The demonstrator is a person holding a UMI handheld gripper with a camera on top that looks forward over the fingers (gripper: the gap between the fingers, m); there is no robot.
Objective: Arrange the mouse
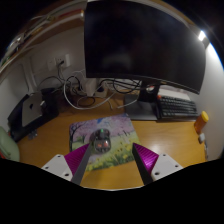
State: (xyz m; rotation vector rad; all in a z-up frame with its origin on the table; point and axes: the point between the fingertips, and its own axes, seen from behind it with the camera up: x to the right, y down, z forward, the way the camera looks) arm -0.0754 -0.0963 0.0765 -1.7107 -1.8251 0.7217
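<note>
A small grey mouse (100, 141) lies on a colourful printed mouse mat (112, 133) on the wooden desk (170, 135). It sits on the mat's near left part, just ahead of my left finger. My gripper (111, 160) is open, its magenta pads (75, 158) spread wide over the mat's near edge. Nothing is held between them, and the mouse rests on the mat by itself, apart from the right finger.
A large dark monitor (140, 40) stands beyond the mat. A black keyboard-like device (175, 103) lies at the right, with a yellow object (202, 120) near it. White cables (88, 90) tangle behind the mat, and a dark box (30, 110) sits at the left.
</note>
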